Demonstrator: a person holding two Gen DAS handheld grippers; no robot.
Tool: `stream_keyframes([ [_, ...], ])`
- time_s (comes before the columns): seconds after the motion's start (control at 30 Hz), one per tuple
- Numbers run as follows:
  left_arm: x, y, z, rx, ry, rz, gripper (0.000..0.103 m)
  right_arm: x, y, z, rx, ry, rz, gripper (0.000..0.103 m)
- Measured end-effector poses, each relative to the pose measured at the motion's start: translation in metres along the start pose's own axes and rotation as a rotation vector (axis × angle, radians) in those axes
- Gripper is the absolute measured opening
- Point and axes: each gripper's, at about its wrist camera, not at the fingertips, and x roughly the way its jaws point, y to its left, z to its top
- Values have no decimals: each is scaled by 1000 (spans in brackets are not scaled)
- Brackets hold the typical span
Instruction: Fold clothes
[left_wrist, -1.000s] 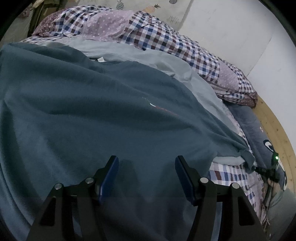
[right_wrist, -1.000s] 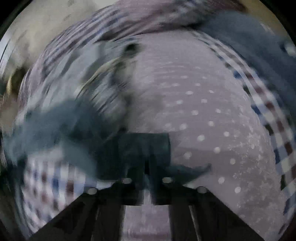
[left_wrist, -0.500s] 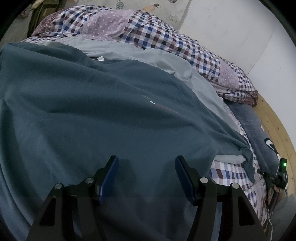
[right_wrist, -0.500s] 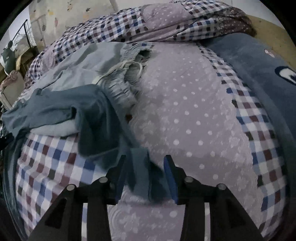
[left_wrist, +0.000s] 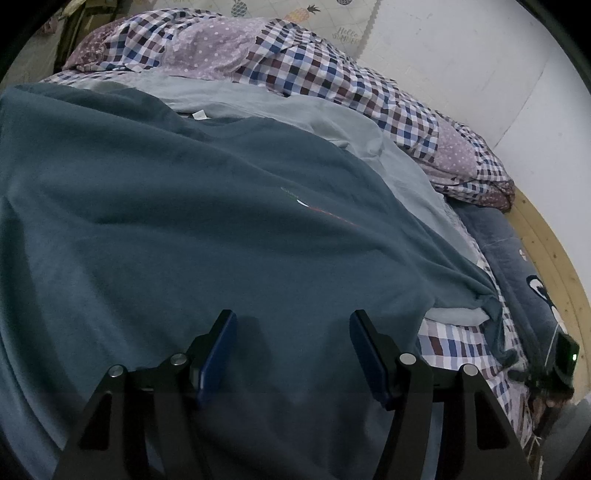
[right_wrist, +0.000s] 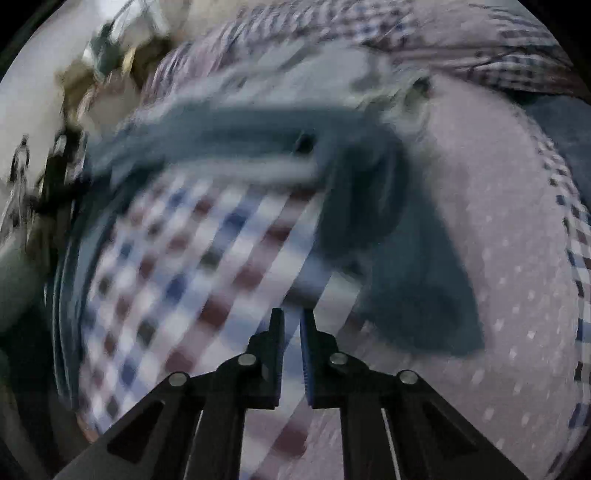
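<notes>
- The dark teal T-shirt (left_wrist: 184, 236) is lying spread flat across the bed, filling most of the left wrist view, with a small printed mark on its chest.
- The left hand-held gripper (left_wrist: 291, 328) is hovering just above the shirt's near part, its blue-padded fingers (left_wrist: 218, 350) standing wide apart and gripping nothing.
- A pale grey-green garment (left_wrist: 295, 110) is lying under the shirt, showing along its far edge and at its right corner.
- A checked and dotted quilt (left_wrist: 314, 70) is bunching up along the wall beyond both garments.
- A dark blue blanket (left_wrist: 495, 240) is lying along the wooden bed frame (left_wrist: 554, 258) on the right.
- The right hand-held gripper (right_wrist: 291, 325) is showing in a badly blurred view, its fingers nearly together with only a narrow gap and no cloth between them.
- A teal sleeve (right_wrist: 388, 221) is trailing over the checked bedsheet (right_wrist: 177, 266) and the dotted lilac panel (right_wrist: 517, 258), just ahead and to the right of those fingers.
- The other gripper, with a green light (left_wrist: 565, 358), is showing at the right edge of the left wrist view.
</notes>
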Motion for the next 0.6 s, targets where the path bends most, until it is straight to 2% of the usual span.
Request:
stream_keyframes([
  [0.07,0,0,0,2,-1,-1,67,-11,-10,-3,42,-32,-51,8],
  [0.1,0,-1,0,4,-3,0,67,-18,-20,-3,90,-64,-89,12],
  [0.2,0,-1,0,2,-7,-2,67,-38,-66,-3,312,-167,-208,49],
  [0.37,-5,-2,2,-4,-35,-25,67,-24,-117,-9,483,-103,-245,49],
  [0.43,-8,-4,3,-1,-55,-39,67,-9,-120,-9,469,-51,-245,49],
  [0.57,-10,-4,5,1,-69,-43,67,3,-116,-8,429,-48,-264,47],
  [0.6,-10,-4,5,1,-70,-43,67,3,-110,-5,396,-55,-260,26],
])
